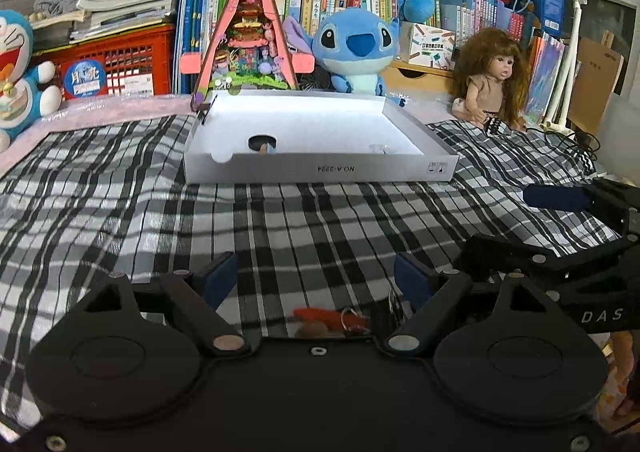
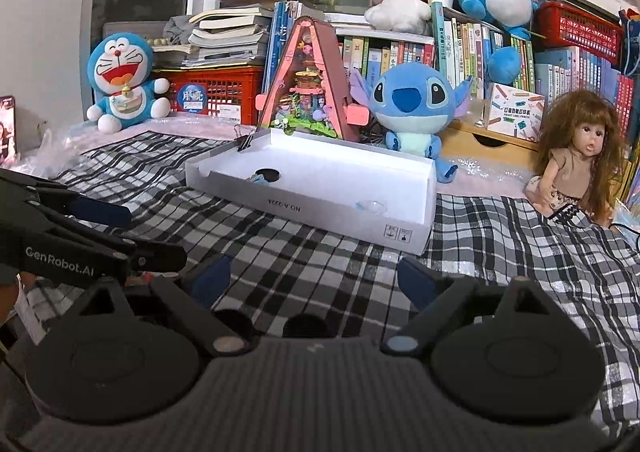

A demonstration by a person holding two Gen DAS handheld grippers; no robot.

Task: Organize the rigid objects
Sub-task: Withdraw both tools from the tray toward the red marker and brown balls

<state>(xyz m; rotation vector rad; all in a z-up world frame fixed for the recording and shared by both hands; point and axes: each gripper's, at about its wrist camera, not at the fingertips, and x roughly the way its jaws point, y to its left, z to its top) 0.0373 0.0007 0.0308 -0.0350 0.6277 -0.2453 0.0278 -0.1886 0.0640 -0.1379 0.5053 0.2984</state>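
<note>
Both the left gripper (image 1: 314, 276) and the right gripper (image 2: 314, 278) hang wide and empty just short of the white box (image 2: 408, 228). Small pieces lie inside it; a careless reach could shove the light box across the checked cloth (image 2: 500, 252).

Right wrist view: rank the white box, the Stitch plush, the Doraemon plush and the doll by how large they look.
1. white box
2. Stitch plush
3. doll and Doraemon plush: look alike in size, and the doll sits nearer, so unranked.
</note>
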